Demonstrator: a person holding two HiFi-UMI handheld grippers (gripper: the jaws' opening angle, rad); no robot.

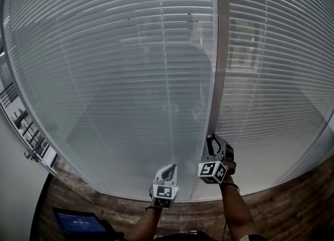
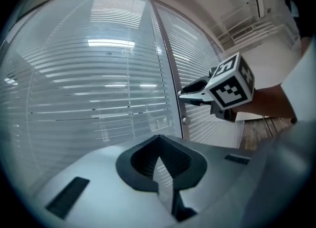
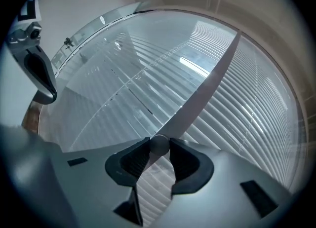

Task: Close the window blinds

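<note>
Horizontal white blinds (image 1: 130, 68) hang behind glass, split by a grey vertical mullion (image 1: 220, 52). Their slats are tilted nearly flat, with a few thin dark gaps. My right gripper (image 1: 211, 140) is up against the foot of the mullion. In the right gripper view its two pads (image 3: 133, 160) press on either side of a small round grey knob (image 3: 159, 144). To its left and slightly lower, my left gripper (image 1: 169, 168) hangs in front of the glass without touching it. Its tips (image 2: 159, 138) meet and hold nothing.
A dark wood-pattern floor (image 1: 271, 208) runs along the base of the glass. A small lit screen (image 1: 81, 221) sits at the lower left. A metal rail with brackets (image 1: 26, 130) is fixed on the left side. A second blind panel (image 1: 282, 68) lies right of the mullion.
</note>
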